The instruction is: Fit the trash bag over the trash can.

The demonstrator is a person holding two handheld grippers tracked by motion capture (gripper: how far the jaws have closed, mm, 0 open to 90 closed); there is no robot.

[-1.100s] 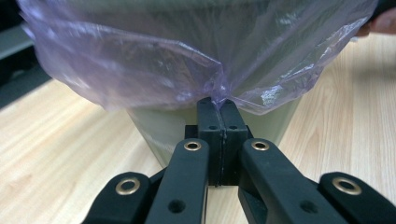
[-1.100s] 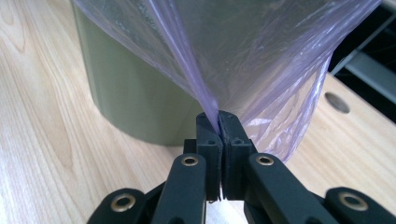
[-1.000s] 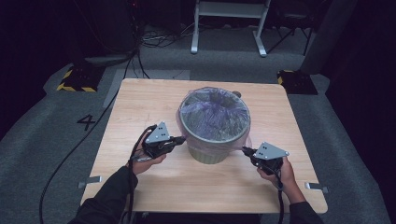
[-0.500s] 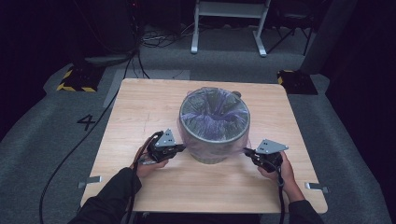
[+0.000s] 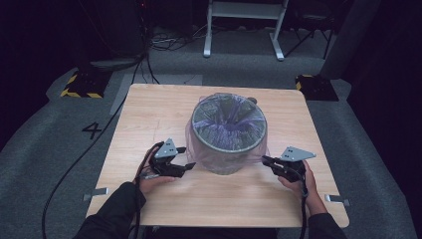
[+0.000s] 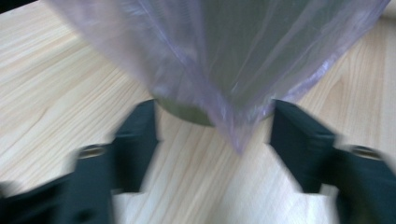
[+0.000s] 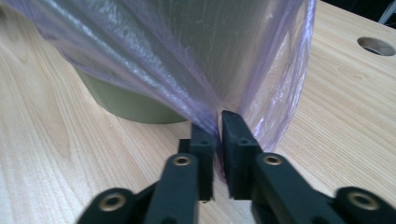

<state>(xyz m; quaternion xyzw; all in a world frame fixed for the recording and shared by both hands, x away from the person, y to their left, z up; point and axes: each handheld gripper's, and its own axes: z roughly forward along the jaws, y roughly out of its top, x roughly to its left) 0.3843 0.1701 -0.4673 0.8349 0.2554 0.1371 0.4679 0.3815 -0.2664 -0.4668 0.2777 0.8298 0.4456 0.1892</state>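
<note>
A grey-green bin (image 5: 229, 130) lined with a thin purple bag (image 5: 199, 144) stands mid-table. The bag's skirt hangs down over the bin's outer wall. Low at the bin's left side is my left gripper (image 5: 186, 158). Its jaws have just been opening and stand wide apart (image 6: 215, 116), with a loose point of the bag (image 6: 224, 56) hanging between them, untouched. Low at the bin's right side, my right gripper (image 5: 264, 160) has just begun opening. Its jaws (image 7: 218, 123) remain nearly together, with the bag's film (image 7: 187, 56) pinched between them.
The wooden table (image 5: 149, 114) has a round hole (image 7: 376, 45) behind the bin. Cables trail off the table's left side to the grey floor. Yellow-black blocks (image 5: 79, 85) and a white stand (image 5: 244, 25) sit beyond the far edge.
Both grippers have come down beside the bin toward the tabletop, drawing the bag's skirt lower. The left jaws have gone from shut to wide open and released the film.
</note>
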